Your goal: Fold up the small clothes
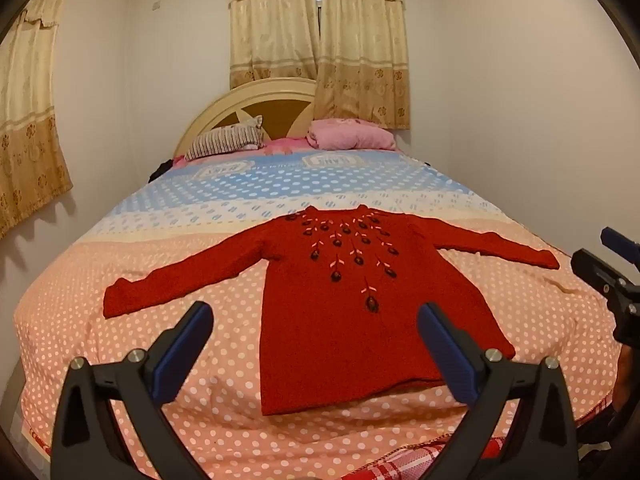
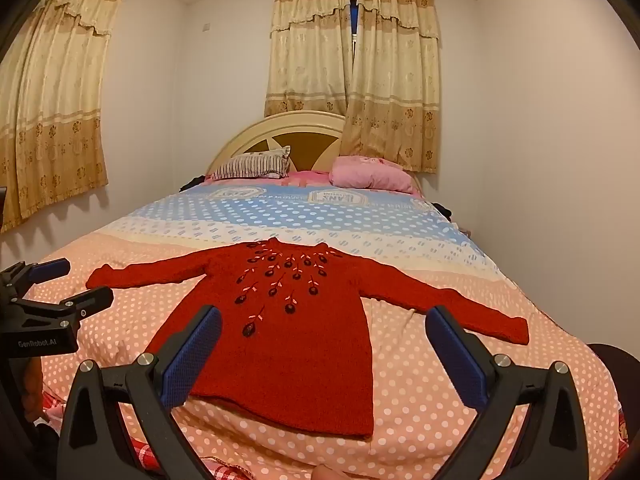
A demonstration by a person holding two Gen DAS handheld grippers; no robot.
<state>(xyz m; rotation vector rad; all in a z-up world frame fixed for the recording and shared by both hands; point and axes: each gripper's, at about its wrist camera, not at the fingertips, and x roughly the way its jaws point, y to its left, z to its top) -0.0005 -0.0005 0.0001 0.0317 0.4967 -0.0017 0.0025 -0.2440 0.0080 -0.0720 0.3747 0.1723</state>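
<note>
A bed [image 1: 120, 264] with a polka-dot cover, peach at the near end and blue farther back, fills both views. On its peach part a red sweater [image 1: 332, 320] lies flat, front up, collar toward the headboard [image 1: 224, 100], both sleeves spread out to the sides, hem toward the near edge. A pink pillow [image 1: 352, 136] and a striped pillow [image 1: 224, 140] rest against the headboard.

The left gripper [image 1: 316, 344] hovers over the near edge, its fingers [image 1: 184, 352] wide apart, nothing between them; the sweater's lower body appears in the gap, beyond the tips. The right gripper [image 2: 324, 348] likewise holds its fingers [image 2: 192, 360] wide apart and empty, the hem and lower right side of the sweater showing between them, untouched.
</note>
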